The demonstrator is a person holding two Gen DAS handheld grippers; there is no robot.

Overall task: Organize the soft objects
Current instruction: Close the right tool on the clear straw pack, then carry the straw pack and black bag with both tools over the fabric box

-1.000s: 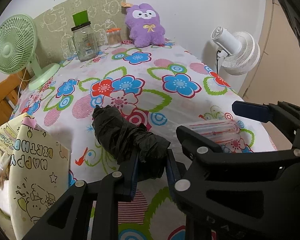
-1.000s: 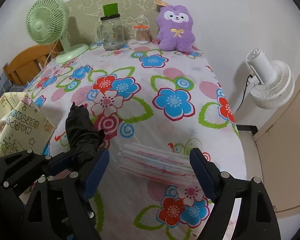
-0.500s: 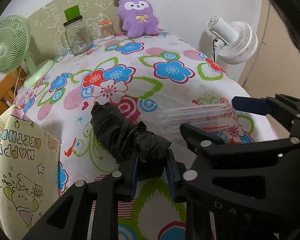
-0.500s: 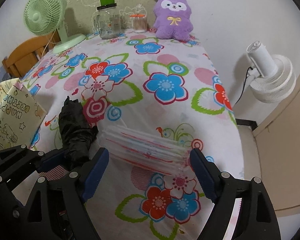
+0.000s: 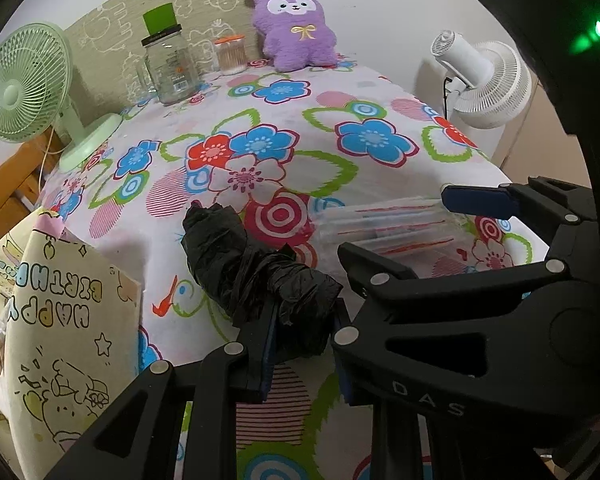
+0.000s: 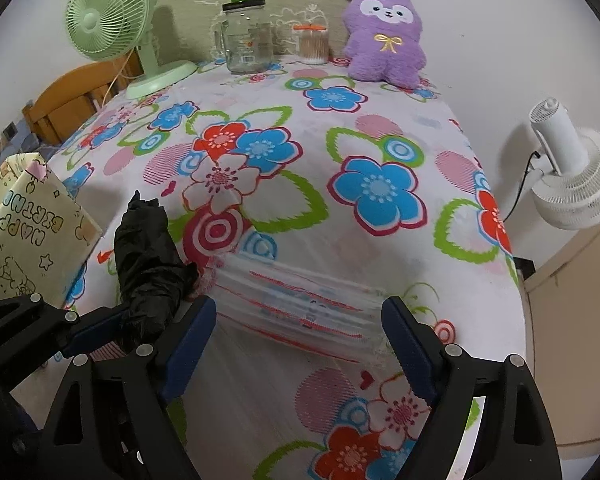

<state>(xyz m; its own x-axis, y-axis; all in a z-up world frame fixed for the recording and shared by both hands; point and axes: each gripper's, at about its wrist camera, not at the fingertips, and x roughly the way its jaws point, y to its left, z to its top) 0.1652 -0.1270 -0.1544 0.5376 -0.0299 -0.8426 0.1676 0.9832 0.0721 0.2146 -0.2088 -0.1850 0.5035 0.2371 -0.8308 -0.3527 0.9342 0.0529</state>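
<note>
A: Right wrist view: our right gripper [image 6: 300, 332] spread wide, straddling the clear bag stack [image 6: 300, 304]; its long axis runs finger to finger

B: Left gripper [image 5: 304, 344] clamped on black bag bundle [image 5: 256, 272], left of the stack

"HAPPY BIRTHDAY" upside down on the gift bag [image 5: 66, 312]; "DAS" on the right gripper [image 5: 392, 220] arm
</note>
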